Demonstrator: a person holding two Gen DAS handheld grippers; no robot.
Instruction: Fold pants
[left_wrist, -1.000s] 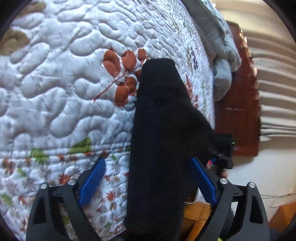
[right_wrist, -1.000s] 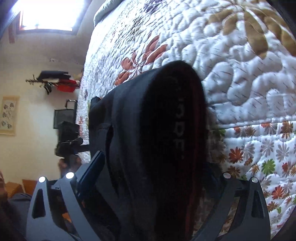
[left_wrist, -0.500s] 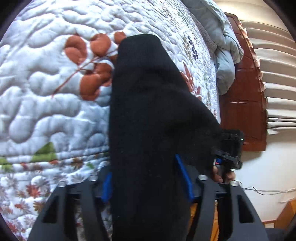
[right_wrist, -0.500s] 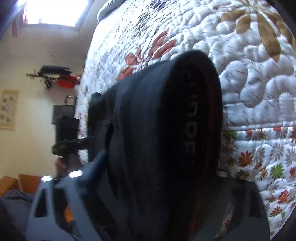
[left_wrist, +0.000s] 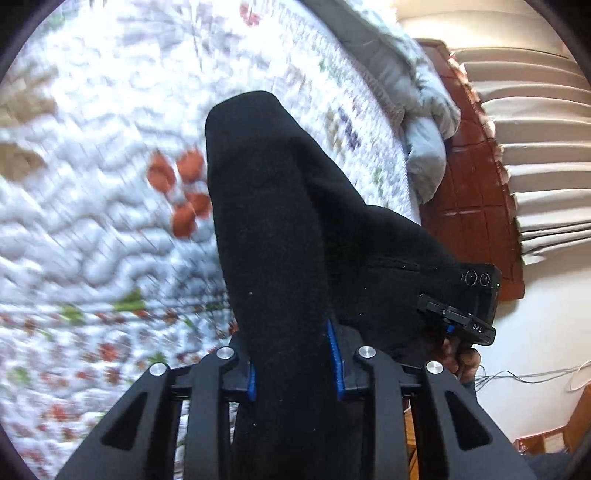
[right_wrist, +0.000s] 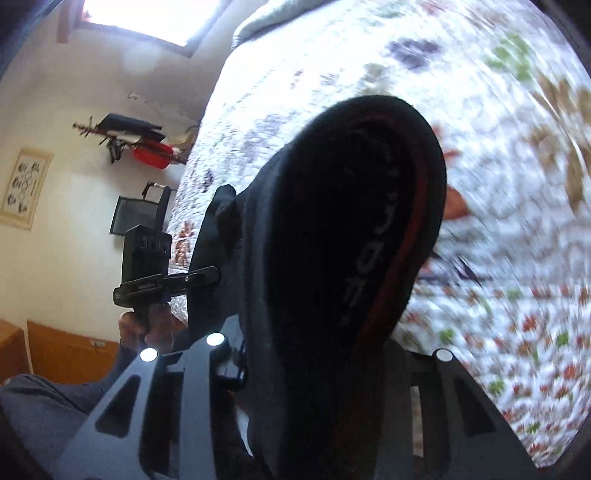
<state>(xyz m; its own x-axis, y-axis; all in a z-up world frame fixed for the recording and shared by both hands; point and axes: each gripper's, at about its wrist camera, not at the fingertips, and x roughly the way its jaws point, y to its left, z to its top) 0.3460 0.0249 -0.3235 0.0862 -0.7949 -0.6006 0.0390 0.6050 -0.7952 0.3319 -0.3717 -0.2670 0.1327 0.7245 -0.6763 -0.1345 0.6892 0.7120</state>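
Tongs (left_wrist: 295, 363) now tighter around pants (left_wrist: 273, 229)

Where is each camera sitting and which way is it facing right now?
Left wrist: on the left tongs, looking down along them at black pants over a quilted bed; the tongs are closing on the fabric; the person's other hand shows at right.
Right wrist: on the right tongs, closing on the pants' waistband, facing the bed and a wall; the left hand shows.
Shared: pants, bed, and each view shows the opposite tongs.
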